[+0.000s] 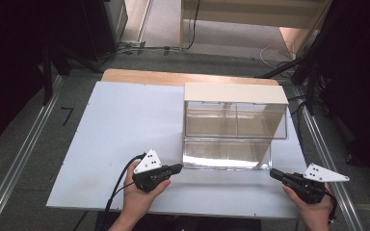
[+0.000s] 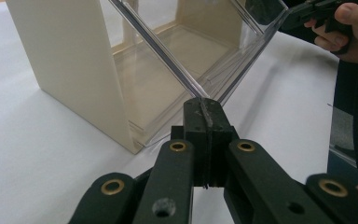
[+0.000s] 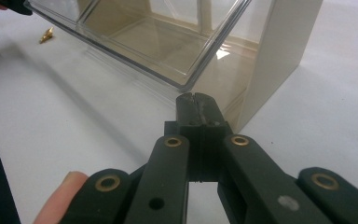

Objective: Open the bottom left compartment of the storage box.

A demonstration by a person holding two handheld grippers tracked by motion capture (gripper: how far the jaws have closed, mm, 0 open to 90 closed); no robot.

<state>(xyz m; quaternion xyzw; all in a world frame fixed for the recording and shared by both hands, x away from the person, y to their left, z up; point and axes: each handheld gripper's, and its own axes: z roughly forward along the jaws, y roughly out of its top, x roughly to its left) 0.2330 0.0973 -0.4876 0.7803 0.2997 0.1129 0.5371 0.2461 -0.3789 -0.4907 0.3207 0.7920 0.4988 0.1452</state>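
Both grippers sit at the clear drawer's (image 1: 226, 154) front corners, as if to slide it evenly. The left gripper (image 2: 204, 108) pinches its rim. The right gripper (image 3: 196, 103) has its jaws pressed together, empty, just beside its corner.

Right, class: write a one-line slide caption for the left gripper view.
Left hand-held gripper, jaws shut on the tilted clear drawer's rim, beside the cream cabinet.

I hold my left claw (image 1: 176, 168) in my left hand (image 1: 139, 192), low and pointing right, its jaws pressed together. My right claw (image 1: 274, 174) sits in my right hand (image 1: 313, 207), pointing left, jaws together too.
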